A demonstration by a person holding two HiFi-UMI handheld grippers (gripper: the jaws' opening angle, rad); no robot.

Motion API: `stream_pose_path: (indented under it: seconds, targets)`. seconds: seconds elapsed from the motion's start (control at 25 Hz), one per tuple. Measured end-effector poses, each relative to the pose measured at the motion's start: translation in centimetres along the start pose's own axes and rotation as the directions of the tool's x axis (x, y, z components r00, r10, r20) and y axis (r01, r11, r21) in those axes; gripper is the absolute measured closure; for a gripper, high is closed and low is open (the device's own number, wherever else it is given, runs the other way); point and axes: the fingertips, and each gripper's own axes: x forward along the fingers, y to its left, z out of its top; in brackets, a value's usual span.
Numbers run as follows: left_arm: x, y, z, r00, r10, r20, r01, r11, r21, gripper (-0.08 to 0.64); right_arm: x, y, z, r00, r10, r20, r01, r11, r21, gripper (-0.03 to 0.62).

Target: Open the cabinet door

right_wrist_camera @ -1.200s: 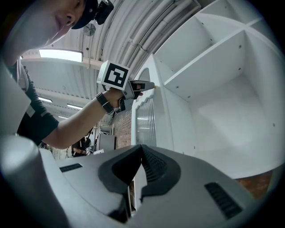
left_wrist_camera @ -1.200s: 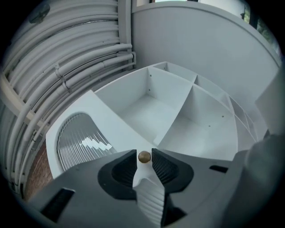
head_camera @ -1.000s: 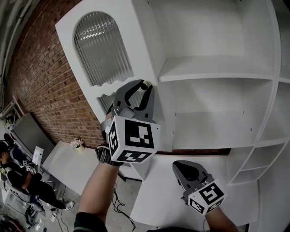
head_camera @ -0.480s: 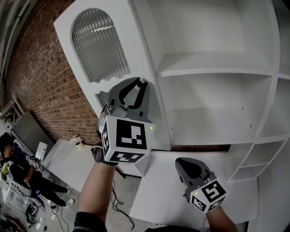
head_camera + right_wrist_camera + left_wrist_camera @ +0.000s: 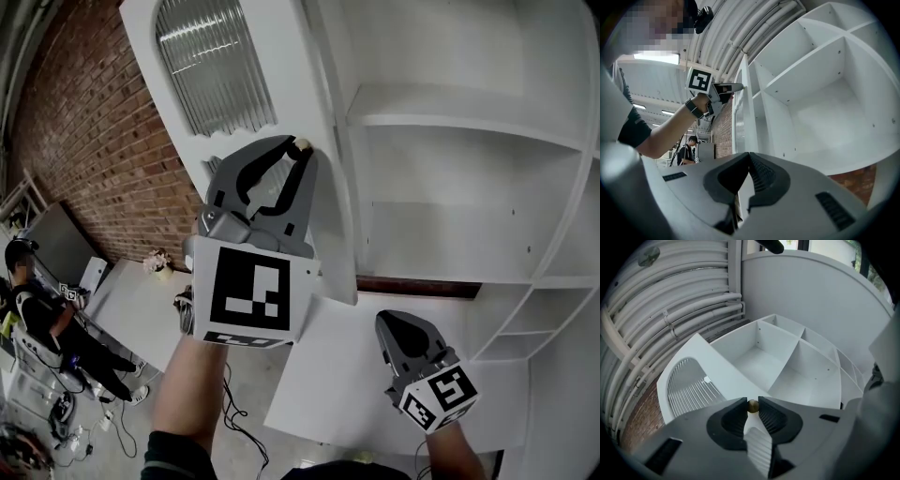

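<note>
The white cabinet door (image 5: 281,112) with an arched ribbed-glass pane (image 5: 216,66) stands swung out from the cabinet's open shelves (image 5: 450,122). My left gripper (image 5: 295,147) is shut on the door's small brass knob (image 5: 302,143). In the left gripper view the knob (image 5: 753,405) sits pinched between the two dark pads, with the door (image 5: 717,376) and the shelves (image 5: 787,362) beyond. My right gripper (image 5: 389,323) hangs lower right, shut and holding nothing. In its own view the right gripper (image 5: 749,157) has its jaws together, and the left gripper (image 5: 719,93) shows at the door's edge (image 5: 745,108).
A brick wall (image 5: 75,141) runs along the left. Below it stand a white table (image 5: 131,328) and a seated person (image 5: 28,319), with cables on the floor. A white low surface (image 5: 347,375) lies under my right gripper.
The door has swung further out from the cabinet. My left gripper, still on the knob, has come closer to the camera. The right gripper has hardly moved.
</note>
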Motion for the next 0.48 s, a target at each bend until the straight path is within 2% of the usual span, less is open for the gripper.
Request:
stream_pose_path:
  seconds: [0.48]
  targets:
    - [-5.9, 1.6, 0.0, 0.994, -0.073, 0.081, 0.079, 0.994, -0.074, 0.483, -0.4, 4.7, 0.1, 0.998, -0.057, -0.002, 0.057, 0.998, -0.015, 0.589]
